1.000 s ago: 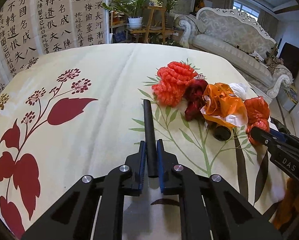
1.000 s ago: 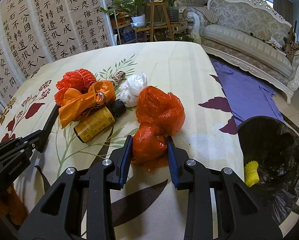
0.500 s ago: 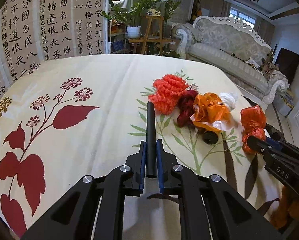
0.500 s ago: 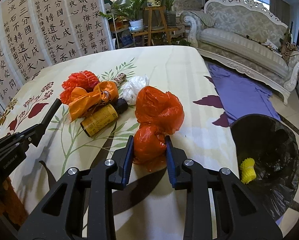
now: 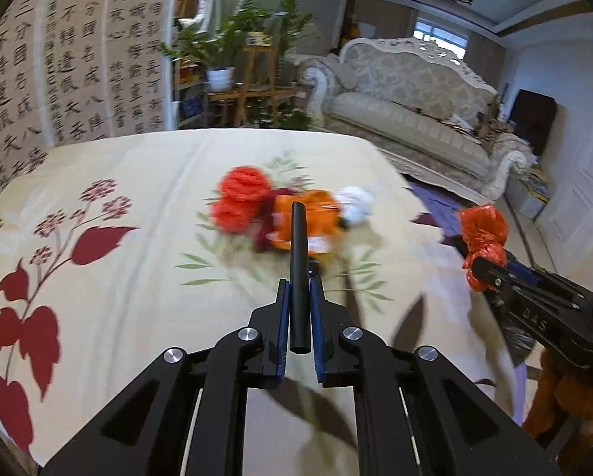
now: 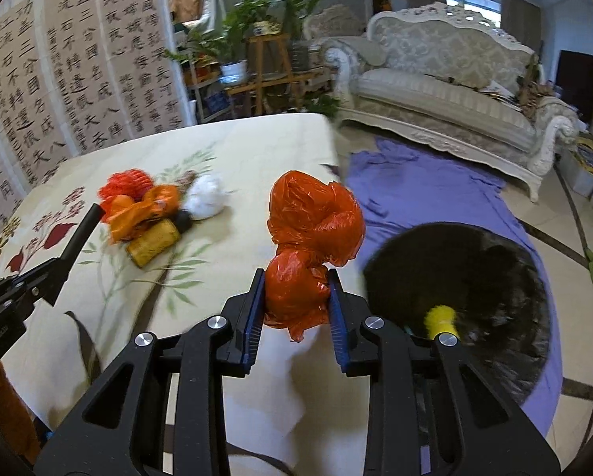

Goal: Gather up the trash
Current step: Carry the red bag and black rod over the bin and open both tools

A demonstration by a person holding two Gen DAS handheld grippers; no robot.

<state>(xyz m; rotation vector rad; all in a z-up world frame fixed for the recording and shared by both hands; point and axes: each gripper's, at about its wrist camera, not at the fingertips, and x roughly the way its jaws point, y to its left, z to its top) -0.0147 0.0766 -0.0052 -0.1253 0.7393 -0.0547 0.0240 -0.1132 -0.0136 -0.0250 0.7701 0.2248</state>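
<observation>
Between the pads of the right gripper (image 6: 296,301) sits a crumpled red-orange bag (image 6: 312,238), clamped and carried clear of the table (image 6: 256,146) toward the black-lined bin (image 6: 474,277), where one yellow piece (image 6: 441,317) already lies. One black tube (image 5: 298,273) is clamped in the left gripper (image 5: 298,301). Left on the table, bunched together: one red net (image 6: 127,184), one orange bag (image 6: 141,208), one yellow bottle (image 6: 155,242), one white wad (image 6: 207,198); a dark red scrap and a small brown bundle among them are too blurred to count with confidence.

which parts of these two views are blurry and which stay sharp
Left wrist view: the trash pile and tablecloth smear with motion blur, while the left gripper and its black tube stay crisp. Right wrist view: the right gripper and red plastic bag are sharp, the bin slightly smeared.
</observation>
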